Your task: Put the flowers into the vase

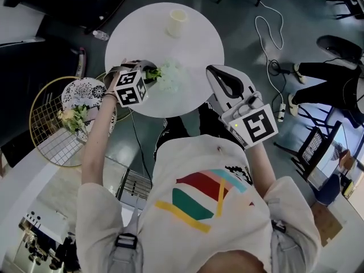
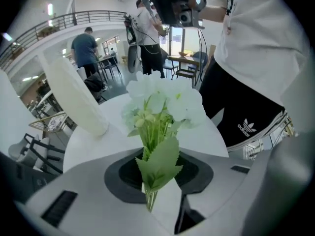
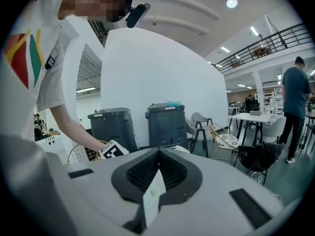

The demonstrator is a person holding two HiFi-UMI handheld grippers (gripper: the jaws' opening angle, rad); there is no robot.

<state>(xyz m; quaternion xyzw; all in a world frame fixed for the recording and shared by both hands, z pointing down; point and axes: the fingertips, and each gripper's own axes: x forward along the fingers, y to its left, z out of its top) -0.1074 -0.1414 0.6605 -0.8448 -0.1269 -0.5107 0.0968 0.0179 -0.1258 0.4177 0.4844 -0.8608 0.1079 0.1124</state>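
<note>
A bunch of white flowers (image 1: pixel 169 76) with green stems hangs just above the round white table (image 1: pixel 145 33), near its front edge. My left gripper (image 1: pixel 149 73) is shut on the stems. In the left gripper view the stems and a green leaf (image 2: pixel 158 163) are pinched between the jaws, and the blossoms (image 2: pixel 165 100) stand up in front. The cream vase (image 1: pixel 177 21) stands upright at the table's far side; it is the tall pale shape, the vase (image 2: pixel 74 97), left of the flowers. My right gripper (image 1: pixel 214 71) hovers at the table's right edge, shut (image 3: pixel 156 178) and empty.
A gold wire basket (image 1: pixel 48 104) at the left holds more flowers (image 1: pixel 73 118) and a patterned plate. A small bottle (image 1: pixel 100 35) lies on the floor beyond the table. A cable (image 1: pixel 274 36) runs across the floor at the right. Two dark bins (image 3: pixel 165 124) stand by the wall.
</note>
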